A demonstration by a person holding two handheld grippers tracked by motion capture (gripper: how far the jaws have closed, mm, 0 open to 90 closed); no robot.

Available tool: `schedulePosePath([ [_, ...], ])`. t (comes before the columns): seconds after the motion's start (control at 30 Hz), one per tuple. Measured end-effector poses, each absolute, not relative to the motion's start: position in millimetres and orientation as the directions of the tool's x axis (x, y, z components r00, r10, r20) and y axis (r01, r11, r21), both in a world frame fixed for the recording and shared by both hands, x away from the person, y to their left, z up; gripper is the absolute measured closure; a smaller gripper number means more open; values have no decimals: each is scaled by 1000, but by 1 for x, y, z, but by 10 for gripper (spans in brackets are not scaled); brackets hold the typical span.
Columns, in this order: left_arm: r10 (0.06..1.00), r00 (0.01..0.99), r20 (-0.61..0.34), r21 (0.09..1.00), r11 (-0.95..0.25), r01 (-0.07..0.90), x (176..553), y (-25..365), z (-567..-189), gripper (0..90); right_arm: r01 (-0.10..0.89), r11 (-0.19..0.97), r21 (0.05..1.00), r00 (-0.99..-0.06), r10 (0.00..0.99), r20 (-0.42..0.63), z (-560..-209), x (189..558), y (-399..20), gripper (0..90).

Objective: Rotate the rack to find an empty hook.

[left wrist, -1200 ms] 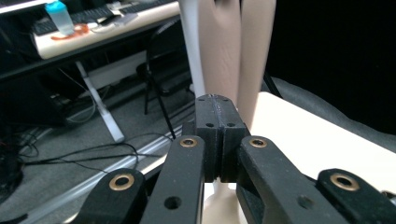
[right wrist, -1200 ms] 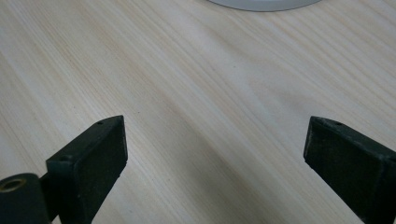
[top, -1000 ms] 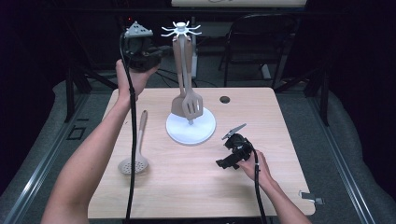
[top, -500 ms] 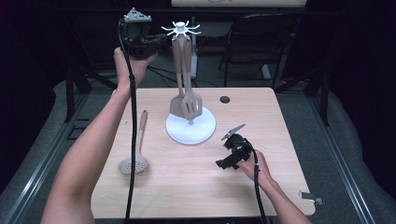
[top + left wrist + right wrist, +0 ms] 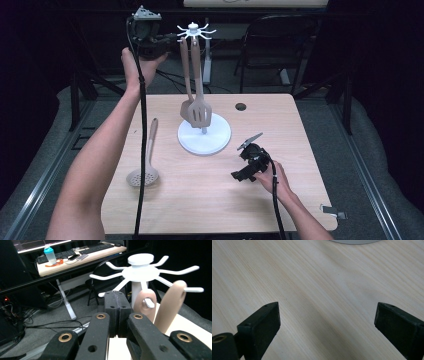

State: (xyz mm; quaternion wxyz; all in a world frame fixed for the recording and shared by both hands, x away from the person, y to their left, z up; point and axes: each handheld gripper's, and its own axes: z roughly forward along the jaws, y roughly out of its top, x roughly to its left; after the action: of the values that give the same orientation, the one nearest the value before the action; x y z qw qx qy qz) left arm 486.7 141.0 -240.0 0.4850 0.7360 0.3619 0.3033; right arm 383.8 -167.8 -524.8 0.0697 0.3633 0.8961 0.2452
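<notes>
Wooden table [image 5: 300, 145] bearing white utensil rack [image 5: 196, 32]; left gripper [image 5: 115, 298], jaws pressed together, empty, beside its hooks; right gripper [image 5: 327, 322] jaws spread over tabletop

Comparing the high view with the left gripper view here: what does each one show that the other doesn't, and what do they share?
High view alone: the table, the skimmer lying on it, the rack's round base, the spatula blades, and the right gripper resting low on the table.

Left gripper view alone: a desk with a blue-lidded bottle and keyboards behind, and the left gripper with its jaws shut on nothing.

Both: the white hook rack top and two tan handles hanging there.
</notes>
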Motion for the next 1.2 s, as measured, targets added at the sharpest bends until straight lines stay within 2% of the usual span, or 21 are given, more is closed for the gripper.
schedulePosePath([
  [0.43,807,582,101,932,-281,229,472,143,-250,900,616,622,484,-728,683,49,-525,383,-167,65],
  [0.83,765,630,132,934,-309,179,451,137,-248,900,617,621,483,-731,680,59,-526,383,-165,68],
  [1.2,762,629,154,932,-323,163,453,123,-240,900,617,622,481,-732,679,60,-526,383,-165,69],
])
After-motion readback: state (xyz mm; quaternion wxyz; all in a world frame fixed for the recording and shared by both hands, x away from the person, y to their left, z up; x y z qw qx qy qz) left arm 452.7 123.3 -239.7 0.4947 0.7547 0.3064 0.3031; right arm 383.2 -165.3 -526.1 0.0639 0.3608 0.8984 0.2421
